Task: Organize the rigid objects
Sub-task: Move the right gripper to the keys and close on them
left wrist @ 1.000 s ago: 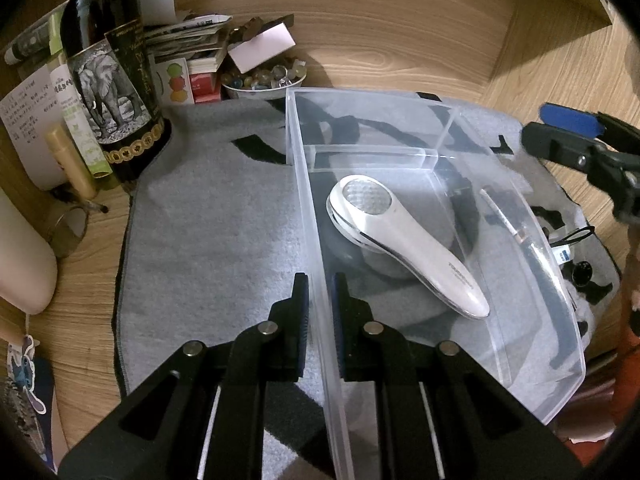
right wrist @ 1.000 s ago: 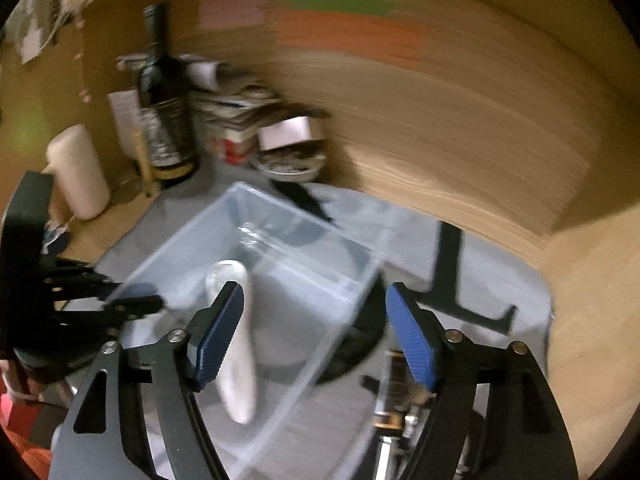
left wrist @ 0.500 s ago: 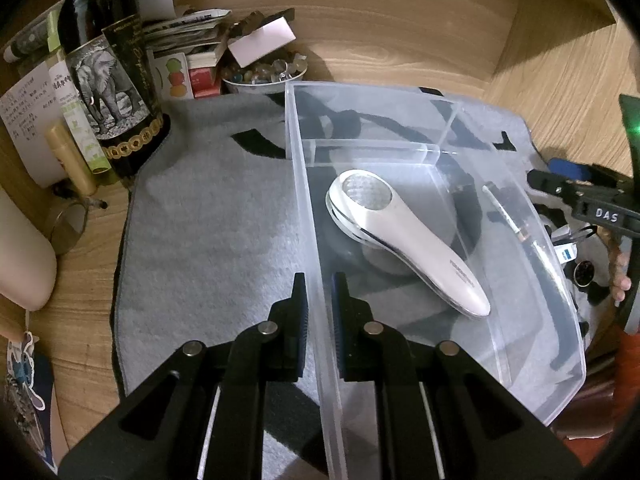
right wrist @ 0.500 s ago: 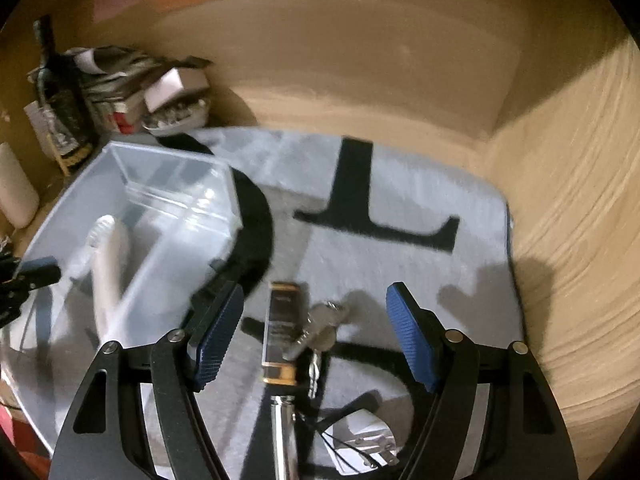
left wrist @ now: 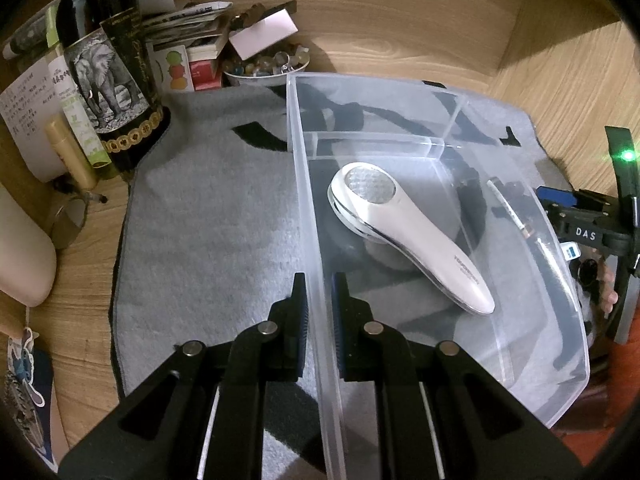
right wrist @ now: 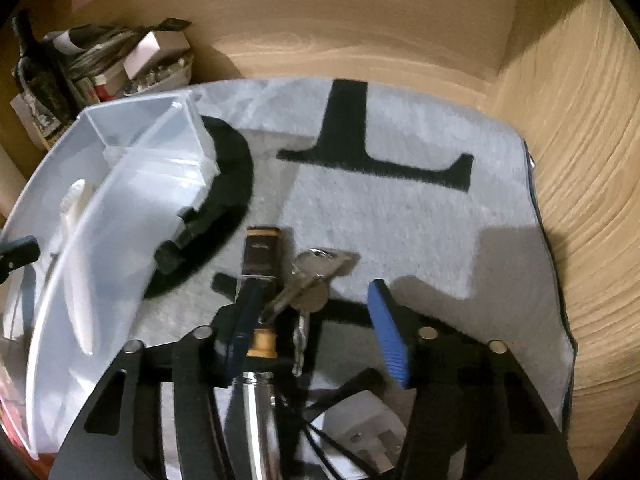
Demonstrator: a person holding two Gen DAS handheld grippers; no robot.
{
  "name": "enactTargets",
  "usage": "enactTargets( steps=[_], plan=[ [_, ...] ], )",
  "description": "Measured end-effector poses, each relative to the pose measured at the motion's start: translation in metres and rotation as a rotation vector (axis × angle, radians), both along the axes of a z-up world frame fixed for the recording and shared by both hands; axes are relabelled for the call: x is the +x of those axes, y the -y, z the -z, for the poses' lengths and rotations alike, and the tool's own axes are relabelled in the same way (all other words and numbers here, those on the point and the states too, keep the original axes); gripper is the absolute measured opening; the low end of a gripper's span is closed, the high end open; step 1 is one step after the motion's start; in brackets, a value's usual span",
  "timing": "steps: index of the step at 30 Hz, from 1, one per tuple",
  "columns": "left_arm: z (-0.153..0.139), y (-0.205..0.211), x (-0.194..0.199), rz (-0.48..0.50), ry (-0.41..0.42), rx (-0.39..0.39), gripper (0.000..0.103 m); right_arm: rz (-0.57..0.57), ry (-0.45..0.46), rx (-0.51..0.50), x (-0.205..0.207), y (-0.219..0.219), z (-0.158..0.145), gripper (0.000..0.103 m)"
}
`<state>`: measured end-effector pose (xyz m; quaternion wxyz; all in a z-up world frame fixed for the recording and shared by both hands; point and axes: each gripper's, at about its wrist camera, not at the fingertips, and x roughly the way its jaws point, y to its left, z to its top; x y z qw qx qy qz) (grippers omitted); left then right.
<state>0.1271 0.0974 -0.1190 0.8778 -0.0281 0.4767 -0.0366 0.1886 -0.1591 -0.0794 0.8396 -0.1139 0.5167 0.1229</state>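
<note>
A clear plastic bin (left wrist: 304,184) stands on a grey mat (left wrist: 208,220). A white handheld device (left wrist: 404,232) lies inside it. My left gripper (left wrist: 319,292) is shut on the bin's near-left wall. In the right wrist view the bin (right wrist: 120,200) is at the left. My right gripper (right wrist: 312,316) is open and low over a dark tube with gold ends (right wrist: 260,264) and a bunch of silver keys (right wrist: 312,280) on the mat (right wrist: 400,220). The tube and keys lie between its fingers. The right gripper also shows in the left wrist view (left wrist: 560,200), past the bin's right wall.
A dark wine bottle (left wrist: 108,72), papers, small boxes and a bowl of marbles (left wrist: 264,66) crowd the back left corner. Wooden walls close in at the back and right. A white plug with a black cord (right wrist: 360,428) lies under the right gripper.
My right gripper has swung right from over the bin and come down over the tube and keys. My left gripper has kept its hold on the bin wall.
</note>
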Motion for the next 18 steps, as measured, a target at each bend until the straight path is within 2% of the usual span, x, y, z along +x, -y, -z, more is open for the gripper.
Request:
enactTargets(
  steps=[2, 5, 18],
  plan=[
    [-0.001, 0.0, 0.0, 0.0, 0.0, 0.0, 0.012, 0.015, -0.002, 0.012, 0.003, 0.005, 0.001, 0.048],
    [-0.001, 0.0, 0.0, -0.001, 0.003, 0.0, 0.012, 0.038, -0.017, 0.01, 0.012, 0.01, 0.003, 0.04],
    [0.001, 0.001, 0.002, 0.001, -0.002, 0.001, 0.012, 0.012, -0.037, -0.018, 0.031, -0.005, 0.011, 0.04]
  ],
)
